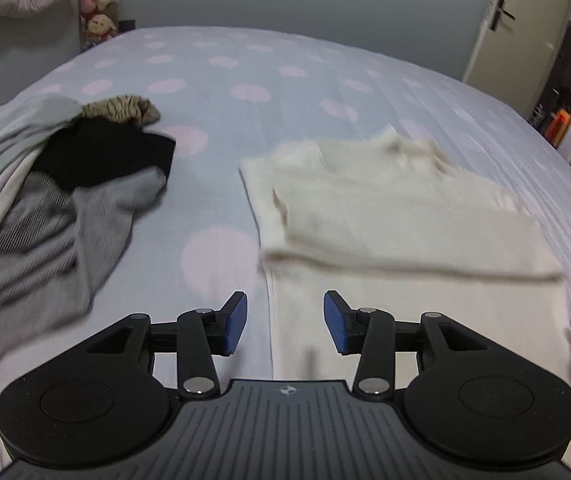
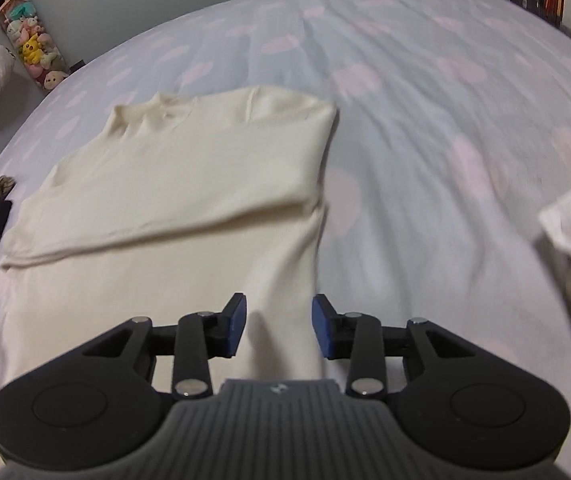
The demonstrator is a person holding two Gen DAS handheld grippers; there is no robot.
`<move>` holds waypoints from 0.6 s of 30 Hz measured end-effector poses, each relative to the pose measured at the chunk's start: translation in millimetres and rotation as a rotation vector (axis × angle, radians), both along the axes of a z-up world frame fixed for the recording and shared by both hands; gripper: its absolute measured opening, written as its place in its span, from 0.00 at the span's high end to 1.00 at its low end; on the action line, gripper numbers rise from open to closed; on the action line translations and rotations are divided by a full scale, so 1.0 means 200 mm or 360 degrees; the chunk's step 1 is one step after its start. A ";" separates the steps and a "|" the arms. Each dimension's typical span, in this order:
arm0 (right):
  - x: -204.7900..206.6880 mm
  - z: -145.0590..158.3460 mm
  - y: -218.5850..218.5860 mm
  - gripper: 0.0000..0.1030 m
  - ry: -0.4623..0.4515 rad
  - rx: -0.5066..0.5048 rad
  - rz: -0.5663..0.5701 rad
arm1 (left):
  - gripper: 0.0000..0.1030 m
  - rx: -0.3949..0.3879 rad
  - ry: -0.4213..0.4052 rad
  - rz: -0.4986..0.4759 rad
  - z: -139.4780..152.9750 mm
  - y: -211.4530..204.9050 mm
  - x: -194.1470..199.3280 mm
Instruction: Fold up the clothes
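My left fingers (image 1: 284, 322) and right fingers (image 2: 279, 326) stand apart, gripping nothing. The cream sweater (image 1: 397, 208) lies on the bed (image 1: 245, 64) with 1 fold made across its upper part; the lower half and the unfolded pile (image 1: 57, 184) remain

Clothes pile (image 1: 65, 184) crowds left; bedspread (image 2: 425, 160) seemingly open rightward.

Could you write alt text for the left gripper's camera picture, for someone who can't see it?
A cream sweater lies partly folded on a dotted bedsheet, with the open, empty left gripper above its near edge. A pile of unfolded clothes sits at left.
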State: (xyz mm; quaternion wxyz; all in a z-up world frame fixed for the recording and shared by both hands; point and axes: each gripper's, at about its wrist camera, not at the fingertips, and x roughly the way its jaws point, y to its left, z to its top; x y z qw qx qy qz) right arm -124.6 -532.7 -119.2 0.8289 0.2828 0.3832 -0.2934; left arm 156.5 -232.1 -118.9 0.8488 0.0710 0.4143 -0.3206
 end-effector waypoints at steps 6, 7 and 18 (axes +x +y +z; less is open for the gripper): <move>-0.02 0.06 0.27 0.55 0.0018 0.0058 0.0179 | 0.57 0.0031 0.0089 -0.0134 0.02 0.12 -0.28; -0.03 0.07 0.32 0.54 0.0023 0.0063 0.0222 | 0.57 0.0040 0.0086 -0.0173 0.02 0.13 -0.33; -0.22 0.09 0.73 0.47 0.0044 0.0053 0.0397 | 0.56 0.0126 -0.0056 -0.0543 0.04 0.23 -0.74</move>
